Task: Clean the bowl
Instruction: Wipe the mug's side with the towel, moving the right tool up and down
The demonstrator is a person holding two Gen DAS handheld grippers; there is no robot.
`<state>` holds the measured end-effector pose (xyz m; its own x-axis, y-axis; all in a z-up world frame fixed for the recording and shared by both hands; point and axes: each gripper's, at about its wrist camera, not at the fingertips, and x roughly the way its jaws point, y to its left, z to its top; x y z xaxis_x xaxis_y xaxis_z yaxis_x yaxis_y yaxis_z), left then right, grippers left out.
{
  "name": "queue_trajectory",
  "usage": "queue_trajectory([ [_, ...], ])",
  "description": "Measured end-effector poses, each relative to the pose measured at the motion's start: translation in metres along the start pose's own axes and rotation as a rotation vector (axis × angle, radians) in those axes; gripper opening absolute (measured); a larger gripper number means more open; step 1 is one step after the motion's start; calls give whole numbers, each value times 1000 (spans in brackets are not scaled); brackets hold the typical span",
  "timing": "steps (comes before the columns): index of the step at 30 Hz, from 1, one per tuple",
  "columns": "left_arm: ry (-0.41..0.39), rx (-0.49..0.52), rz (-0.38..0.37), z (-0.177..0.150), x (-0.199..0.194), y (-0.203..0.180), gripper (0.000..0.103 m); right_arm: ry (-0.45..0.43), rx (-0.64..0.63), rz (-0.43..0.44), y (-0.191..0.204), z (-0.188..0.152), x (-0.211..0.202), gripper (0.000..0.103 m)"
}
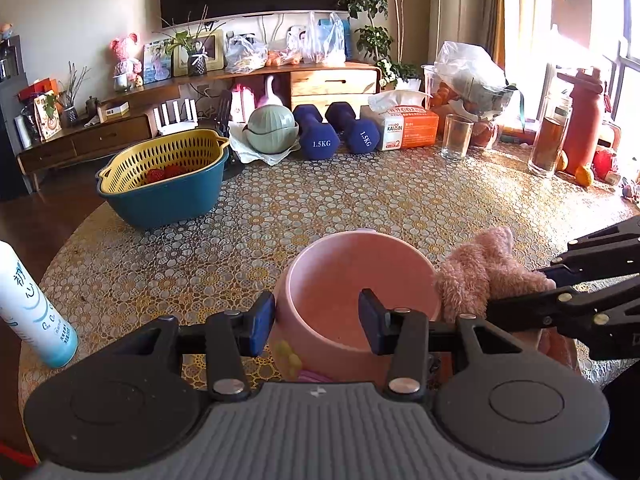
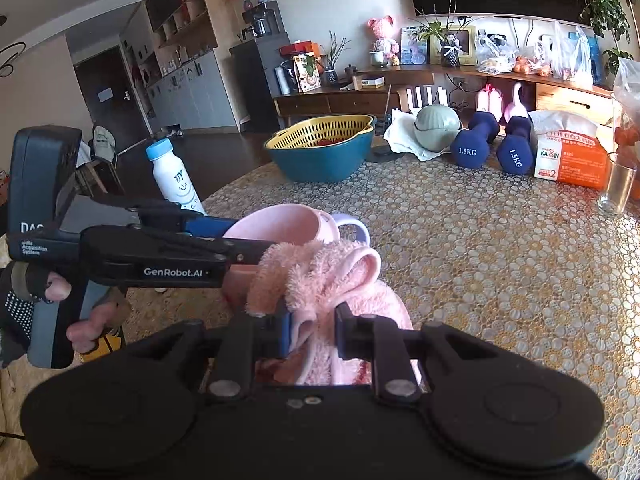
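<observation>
A pink bowl point(image 1: 360, 280) stands tilted toward me on the patterned table point(image 1: 280, 208). My left gripper point(image 1: 316, 320) is shut on the bowl's near wall, with one finger outside and the other inside. The right wrist view shows the bowl point(image 2: 280, 222) with a lavender handle point(image 2: 354, 226), and the left gripper point(image 2: 252, 236) reaching in from the left, held by a person's hand point(image 2: 84, 328). My right gripper point(image 2: 312, 332) is shut on a fluffy pink cloth point(image 2: 320, 268). In the left wrist view the cloth point(image 1: 476, 272) rests against the bowl's right rim, with the right gripper point(image 1: 516, 288) behind it.
A blue basin with a yellow colander point(image 1: 160, 184) sits at the far left. A white bottle point(image 1: 32, 304) stands by the table's left edge. Along the back are a green lidded pot point(image 1: 272, 128), two dumbbells point(image 1: 320, 136), a tissue pack point(image 1: 412, 128) and a glass point(image 1: 456, 136).
</observation>
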<state>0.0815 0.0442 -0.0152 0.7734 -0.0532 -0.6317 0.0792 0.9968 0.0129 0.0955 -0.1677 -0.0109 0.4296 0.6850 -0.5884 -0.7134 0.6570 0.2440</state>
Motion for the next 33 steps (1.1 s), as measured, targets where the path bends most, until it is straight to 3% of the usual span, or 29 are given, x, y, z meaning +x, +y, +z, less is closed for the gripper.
queue_trajectory([
  [12, 0, 3, -7, 2, 1, -1, 45, 6, 20, -4, -23, 41, 27, 20],
  [18, -2, 4, -9, 2, 1, -2, 45, 25, 91, 9, -42, 54, 49, 20],
  [26, -6, 1, -7, 3, 2, -2, 45, 54, 136, -40, -52, 54, 72, 20],
  [33, -6, -4, -6, 2, 2, -1, 45, 163, 125, -35, -59, 37, 98, 21],
])
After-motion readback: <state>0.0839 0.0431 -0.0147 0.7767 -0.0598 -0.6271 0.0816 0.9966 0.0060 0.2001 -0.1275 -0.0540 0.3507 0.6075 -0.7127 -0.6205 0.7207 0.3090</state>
